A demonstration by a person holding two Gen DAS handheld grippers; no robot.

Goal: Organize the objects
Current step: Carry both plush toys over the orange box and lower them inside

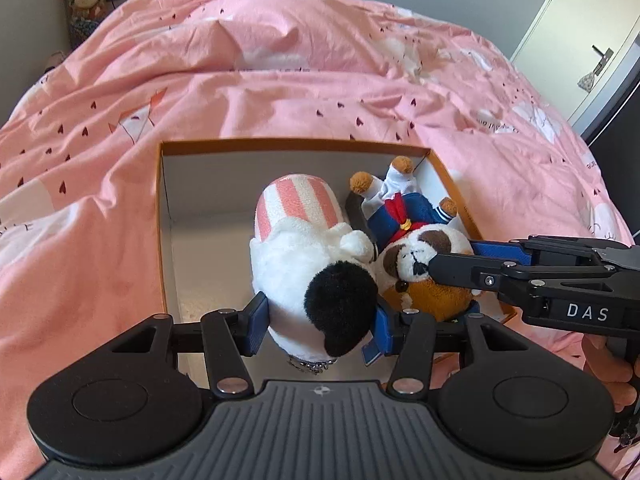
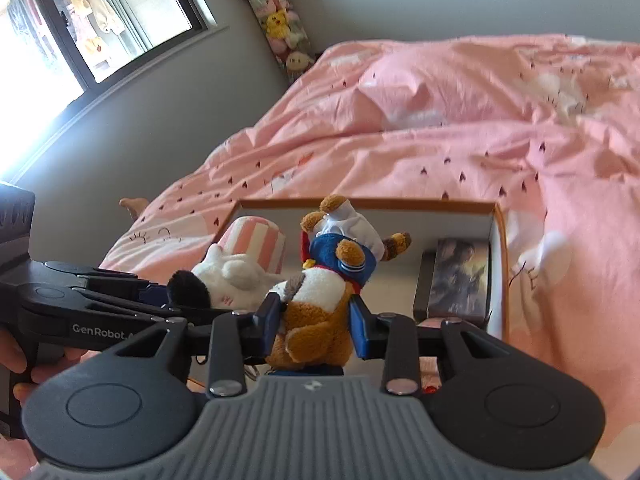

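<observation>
A white plush toy (image 1: 304, 256) with a black ear and a pink-striped body hangs over the orange-rimmed cardboard box (image 1: 280, 144), and my left gripper (image 1: 320, 318) is shut on its head. Beside it, a brown-and-white dog plush (image 1: 424, 252) in a blue sailor suit is held head-down by my right gripper (image 1: 456, 280), which comes in from the right. In the right wrist view my right gripper (image 2: 316, 316) is shut on the dog plush (image 2: 328, 280) above the box (image 2: 400, 203). The white plush (image 2: 240, 276) and my left gripper (image 2: 188, 300) are at its left.
The box lies on a bed with a rumpled pink duvet (image 1: 320, 80). A dark book-like case (image 2: 460, 276) stands inside the box on its right side. A hanging column of soft toys (image 2: 280, 24), a window (image 2: 100, 20) and a door (image 1: 580, 48) border the bed.
</observation>
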